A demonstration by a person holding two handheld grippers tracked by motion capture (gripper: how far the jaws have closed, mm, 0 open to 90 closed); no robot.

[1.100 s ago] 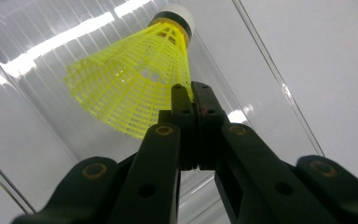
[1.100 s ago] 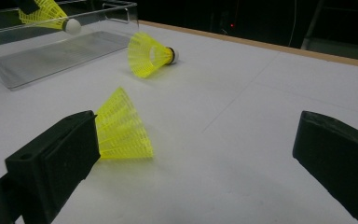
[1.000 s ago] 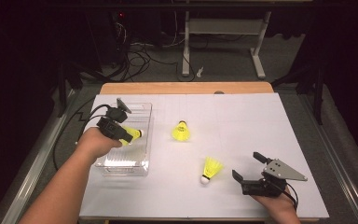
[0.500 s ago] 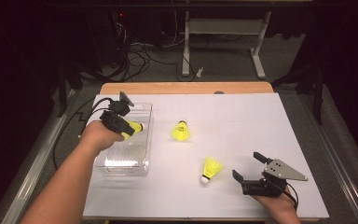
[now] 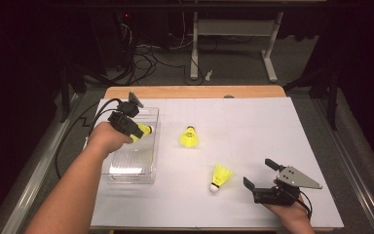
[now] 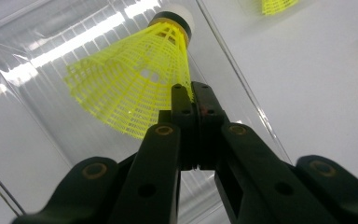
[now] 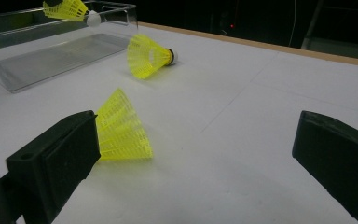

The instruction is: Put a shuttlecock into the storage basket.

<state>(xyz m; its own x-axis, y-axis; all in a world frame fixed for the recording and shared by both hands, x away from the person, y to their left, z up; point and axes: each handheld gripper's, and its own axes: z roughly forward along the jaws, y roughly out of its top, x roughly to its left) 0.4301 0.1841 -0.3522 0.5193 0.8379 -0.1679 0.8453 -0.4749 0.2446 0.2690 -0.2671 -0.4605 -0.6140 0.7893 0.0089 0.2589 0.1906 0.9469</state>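
Carried farther along over the clear tray [image 5: 131, 168], the left gripper [image 5: 143, 130] pinches a yellow shuttlecock [image 6: 130, 88] by its skirt, cork pointing away, poised above the tray's far end. Right of the tray, the right gripper [image 5: 257, 174] rests with jaws wide, nearest the loose shuttlecock [image 5: 221, 176].

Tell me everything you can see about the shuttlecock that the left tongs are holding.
The held shuttlecock has a yellow mesh skirt that looks plastic, a dark band and a white rounded tip. The left tongs are shut on the skirt's rim, holding it above the clear plastic tray, its tip pointing away from the hand. It looks undamaged.
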